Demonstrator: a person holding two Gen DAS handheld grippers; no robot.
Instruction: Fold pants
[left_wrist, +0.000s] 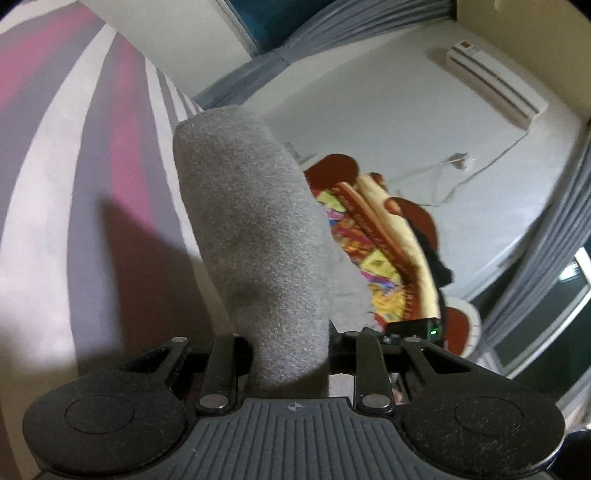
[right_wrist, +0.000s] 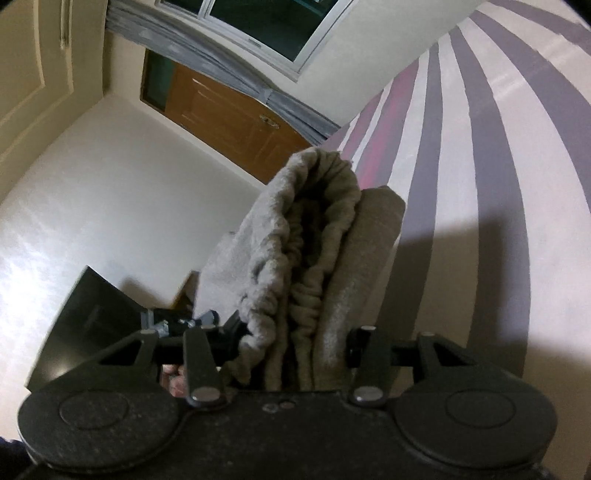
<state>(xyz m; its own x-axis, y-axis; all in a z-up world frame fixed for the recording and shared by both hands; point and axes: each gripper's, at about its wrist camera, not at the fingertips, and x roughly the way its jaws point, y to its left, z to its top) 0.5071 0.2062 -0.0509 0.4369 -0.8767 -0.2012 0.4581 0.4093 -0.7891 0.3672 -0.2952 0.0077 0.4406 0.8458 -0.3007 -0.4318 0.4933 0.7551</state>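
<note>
Two wrist views are showing a pair of grey fleece pants (left_wrist: 255, 236) being held up off a bed covered in a sheet (left_wrist: 74, 147) striped pink, purple and white.

In the left wrist view, the left gripper (left_wrist: 291, 354) is clamping a smooth folded end of the pants. The jaws are drawn nearly together, with cloth filling the gap. The fabric is rising straight ahead of the gripper as a thick rounded column, its long axis running along the line the fingers point. Beyond it, toward the sheet's far edge, a brightly patterned blanket (left_wrist: 369, 240) is lying in a heap, well apart from the pants.

In the right wrist view, the right gripper (right_wrist: 295, 350) is gripping the bunched elastic waistband (right_wrist: 314, 236). Its jaws are standing wider, and the gathered layers are packing the space between them. The waistband's opening is gaping away from the camera, flanked by a flatter layer on the right.

Each hand is holding its own end, so neither is nearer; the cloth between them is out of view in both pictures. Judging by this, the coming fold depends on bringing the two held ends down together onto the sheet, ahead of both grippers.

No containers are showing in either view.
</note>
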